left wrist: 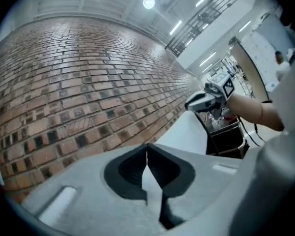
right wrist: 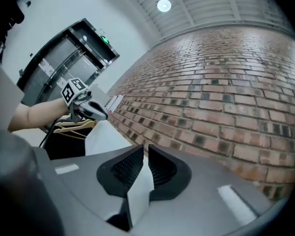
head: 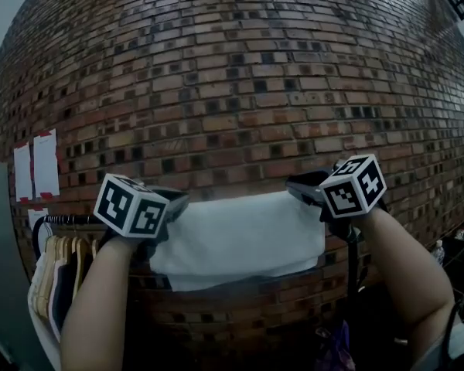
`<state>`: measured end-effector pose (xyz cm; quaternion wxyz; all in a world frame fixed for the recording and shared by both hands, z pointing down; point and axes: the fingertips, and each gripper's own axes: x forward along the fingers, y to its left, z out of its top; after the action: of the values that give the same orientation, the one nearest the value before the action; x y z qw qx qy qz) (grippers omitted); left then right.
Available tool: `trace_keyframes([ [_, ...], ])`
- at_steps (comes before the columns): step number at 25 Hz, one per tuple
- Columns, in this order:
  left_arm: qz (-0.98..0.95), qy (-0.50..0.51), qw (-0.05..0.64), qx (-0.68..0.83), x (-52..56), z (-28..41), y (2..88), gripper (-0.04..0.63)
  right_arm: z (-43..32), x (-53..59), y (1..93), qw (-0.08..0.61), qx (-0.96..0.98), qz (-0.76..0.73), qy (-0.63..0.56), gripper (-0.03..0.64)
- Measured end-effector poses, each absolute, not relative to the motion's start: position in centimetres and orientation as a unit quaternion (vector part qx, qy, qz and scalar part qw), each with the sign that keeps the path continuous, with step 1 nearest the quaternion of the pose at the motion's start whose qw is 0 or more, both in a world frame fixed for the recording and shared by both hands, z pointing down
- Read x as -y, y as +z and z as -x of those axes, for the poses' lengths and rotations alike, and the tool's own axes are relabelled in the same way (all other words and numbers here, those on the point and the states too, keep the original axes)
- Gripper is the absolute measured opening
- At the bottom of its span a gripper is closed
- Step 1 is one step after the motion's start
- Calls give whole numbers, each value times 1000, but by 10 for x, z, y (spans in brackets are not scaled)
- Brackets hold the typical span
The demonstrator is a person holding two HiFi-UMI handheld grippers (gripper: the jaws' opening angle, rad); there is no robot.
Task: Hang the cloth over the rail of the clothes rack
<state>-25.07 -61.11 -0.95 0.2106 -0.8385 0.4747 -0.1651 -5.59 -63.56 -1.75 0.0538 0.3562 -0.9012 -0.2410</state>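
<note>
Brick wall [head: 240,68] fills the background, light is dim.

Left gripper [left wrist: 147,167]: jaws pinched together on a corner of the white cloth [head: 240,238], with a thin fold showing between the pads in its own view. Right gripper [right wrist: 143,165]: same, clamped on the opposite corner, a flap of fabric running through the jaws and down.

Head view has both held up level, marker cubes [head: 130,205] toward the camera. The cloth is stretched flat between them and hangs in front of the wall. Forearms [head: 100,308] come up from the bottom edge; the hands sit mostly behind the cubes.

Rail [head: 66,219] of the clothes rack: only a short dark stretch is visible left of the left gripper, curving down at its end. The rest is hidden behind cloth and grippers, so I can't tell if the cloth's top edge rests on it or just hangs in front.

Dark upright [head: 353,273] below the right gripper, lower part lost in shadow. Hangers [head: 62,252] with garments sit on the visible rail stretch, just beside the left forearm and partly cut off by it.

Two white sheets [head: 35,165] on the wall above the rail end, print unreadable. Bottle [head: 440,251] at far right, small and hard to make out.

Right gripper view: dark-framed doorway [right wrist: 64,58] behind the left gripper, round ceiling lamp [right wrist: 163,5]. The head view under the cloth is near black, contents unclear.
</note>
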Motion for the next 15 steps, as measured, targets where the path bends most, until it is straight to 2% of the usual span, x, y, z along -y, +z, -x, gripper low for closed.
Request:
trace_keyframes([
  [1,846,-156,204,-467,605,243,3,0,58,630,-2,57,907,-345,-234,9],
  [4,865,-140,182,-446,588,219,44,0,66,614,48,71,923,-312,-214,-8],
  [15,894,-75,100,-431,497,155,211,0,53,529,232,67,966,-230,-99,-8],
])
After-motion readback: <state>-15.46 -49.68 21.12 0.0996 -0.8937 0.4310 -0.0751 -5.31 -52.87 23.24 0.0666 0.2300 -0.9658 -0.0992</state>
